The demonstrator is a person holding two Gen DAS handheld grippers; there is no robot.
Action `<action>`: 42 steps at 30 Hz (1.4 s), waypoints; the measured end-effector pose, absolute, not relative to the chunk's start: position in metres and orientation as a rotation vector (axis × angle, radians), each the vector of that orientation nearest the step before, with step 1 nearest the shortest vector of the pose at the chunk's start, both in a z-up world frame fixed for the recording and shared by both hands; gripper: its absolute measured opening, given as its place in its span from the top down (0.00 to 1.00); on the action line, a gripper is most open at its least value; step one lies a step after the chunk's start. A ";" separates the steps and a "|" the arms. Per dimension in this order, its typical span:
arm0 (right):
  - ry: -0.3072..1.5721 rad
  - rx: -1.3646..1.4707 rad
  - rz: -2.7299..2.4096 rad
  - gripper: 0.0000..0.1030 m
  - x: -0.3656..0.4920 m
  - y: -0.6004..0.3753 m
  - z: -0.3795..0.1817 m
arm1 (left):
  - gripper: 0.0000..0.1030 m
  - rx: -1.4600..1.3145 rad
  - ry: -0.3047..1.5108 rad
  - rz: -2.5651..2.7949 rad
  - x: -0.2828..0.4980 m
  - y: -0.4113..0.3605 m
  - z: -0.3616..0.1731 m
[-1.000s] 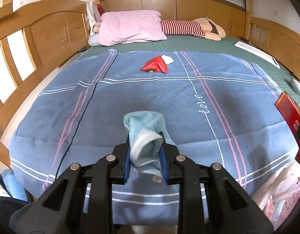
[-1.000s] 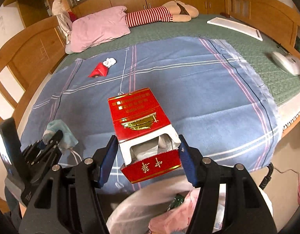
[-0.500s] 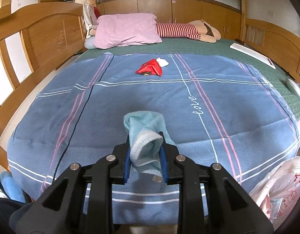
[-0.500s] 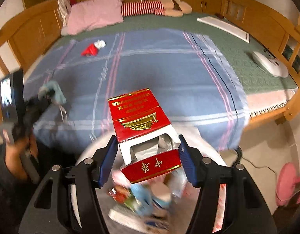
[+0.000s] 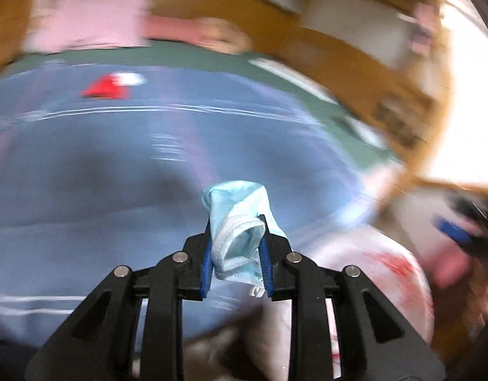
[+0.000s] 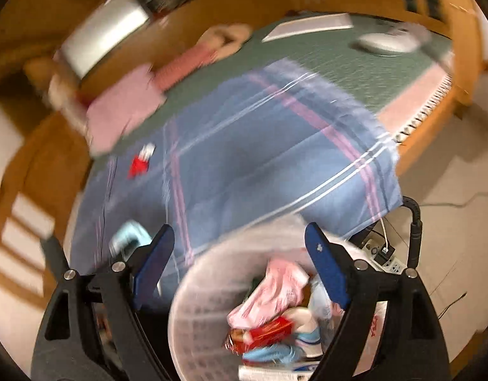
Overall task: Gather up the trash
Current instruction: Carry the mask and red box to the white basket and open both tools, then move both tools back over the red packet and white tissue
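Note:
My left gripper is shut on a crumpled light blue face mask, held above the bed's near edge, beside the white trash bag. It also shows in the right wrist view. My right gripper is open and empty above the trash bag. The red box lies inside the bag among other trash. A red wrapper with a white scrap lies far off on the blue bedspread; it also shows in the right wrist view. Both views are blurred.
A pink pillow and a striped doll lie at the head of the bed. A wooden bed frame runs around it. A power strip and cables lie on the floor by the bag.
My right gripper opened and the red box dropped into the trash bag. My left gripper with the mask swung right, toward the bag. Both cameras are moving fast.

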State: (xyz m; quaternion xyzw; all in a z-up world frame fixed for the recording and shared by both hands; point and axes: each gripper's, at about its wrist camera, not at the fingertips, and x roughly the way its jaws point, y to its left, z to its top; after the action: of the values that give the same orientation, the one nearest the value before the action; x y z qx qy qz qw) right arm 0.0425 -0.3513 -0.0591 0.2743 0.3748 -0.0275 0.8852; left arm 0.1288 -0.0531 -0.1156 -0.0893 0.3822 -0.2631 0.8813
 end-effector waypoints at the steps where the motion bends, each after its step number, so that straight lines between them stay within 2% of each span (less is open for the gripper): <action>1: 0.770 0.586 -0.074 0.20 0.042 -0.354 -0.059 | 0.76 -0.138 0.782 -0.644 0.119 -0.068 -0.113; 9: 0.738 0.646 -0.163 0.20 0.034 -0.376 -0.059 | 0.75 0.056 0.782 -1.059 0.070 -0.123 -0.115; 12: 0.743 0.652 -0.161 0.20 0.035 -0.375 -0.062 | 0.68 0.112 0.791 -1.110 0.060 -0.133 -0.121; 14: 0.748 0.655 -0.159 0.20 0.036 -0.374 -0.064 | 0.43 0.145 0.785 -1.099 0.054 -0.135 -0.123; 16: 0.755 0.663 -0.156 0.20 0.037 -0.373 -0.066 | 0.27 0.148 0.766 -1.061 0.054 -0.134 -0.122; 20: 0.759 0.669 -0.158 0.20 0.039 -0.371 -0.068 | 0.13 0.075 0.740 -0.982 0.067 -0.124 -0.117; 31: 0.775 0.660 -0.147 0.20 0.048 -0.362 -0.072 | 0.13 -0.174 0.697 -0.636 0.109 -0.065 -0.101; 35: 0.777 0.631 -0.141 0.20 0.053 -0.355 -0.071 | 0.12 -0.171 0.672 -0.388 0.119 -0.041 -0.097; 42: 0.800 0.560 -0.102 0.20 0.074 -0.333 -0.068 | 0.12 -0.237 0.738 -0.024 0.140 0.010 -0.105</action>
State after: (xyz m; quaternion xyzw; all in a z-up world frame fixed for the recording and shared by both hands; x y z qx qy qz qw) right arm 0.0737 -0.3332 -0.0680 0.2690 0.3840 -0.0488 0.8819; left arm 0.1399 0.0099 -0.1053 -0.1156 0.3596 -0.0119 0.9258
